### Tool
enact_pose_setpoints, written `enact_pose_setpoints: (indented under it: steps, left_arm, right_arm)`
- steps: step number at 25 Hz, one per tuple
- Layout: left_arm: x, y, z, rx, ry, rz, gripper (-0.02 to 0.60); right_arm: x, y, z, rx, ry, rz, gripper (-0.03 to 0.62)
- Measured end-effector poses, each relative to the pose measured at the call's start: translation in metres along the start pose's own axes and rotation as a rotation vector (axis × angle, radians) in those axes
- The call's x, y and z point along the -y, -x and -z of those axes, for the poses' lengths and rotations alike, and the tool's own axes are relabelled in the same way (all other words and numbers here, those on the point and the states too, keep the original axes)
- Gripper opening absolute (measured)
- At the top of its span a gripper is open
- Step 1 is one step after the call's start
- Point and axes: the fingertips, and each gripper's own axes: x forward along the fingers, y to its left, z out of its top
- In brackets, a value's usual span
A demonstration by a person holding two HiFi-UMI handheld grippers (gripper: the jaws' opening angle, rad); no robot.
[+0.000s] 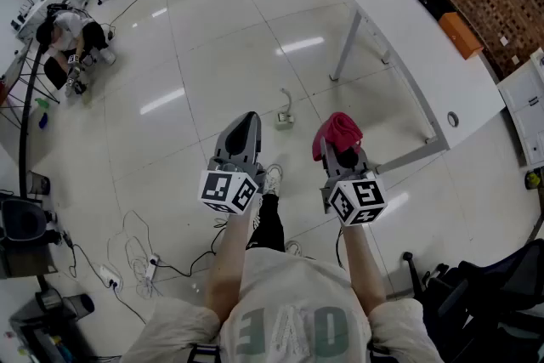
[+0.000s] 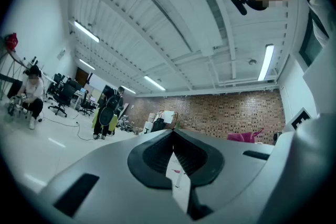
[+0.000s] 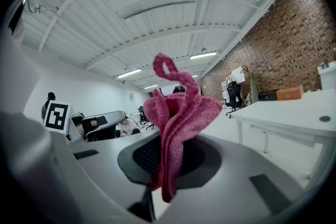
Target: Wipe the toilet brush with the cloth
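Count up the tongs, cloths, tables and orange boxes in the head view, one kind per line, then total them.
Tongs: 2, left tongs shut and empty, right tongs gripping
Pink cloth: 1, clamped in the right tongs
White table: 1
Orange box: 1
Total: 5

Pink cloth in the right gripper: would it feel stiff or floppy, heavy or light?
Probably floppy: the pink cloth folds and bunches where the right gripper pinches it, with a loose loop curling on top. Likely light, since a small pinch holds the whole bunch up. Its fuzzy weave suggests little slip.
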Motion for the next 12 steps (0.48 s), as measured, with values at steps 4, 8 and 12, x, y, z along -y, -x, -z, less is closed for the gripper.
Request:
enact_pose_setpoints:
  steps: [4,8,12]
  left_arm:
    - [-0.050,-0.070,0.005,-0.020,0.016,0.010,0.003]
    - [-0.101,-0.143,-0.003,-0.044,0.014,0.035,0.003]
    - [-0.134,-0.212,-0.011,-0.044,0.003,0.066,0.003]
  right_arm:
    - [0.028,-0.079,-0.016,-0.010,0.008,0.017,0.032]
    - [0.047,-0.163,-0.046,0.000,0.020,0.024,0.032]
    - [0.069,-0.223,-0.070,0.020,0.042,0.030,0.031]
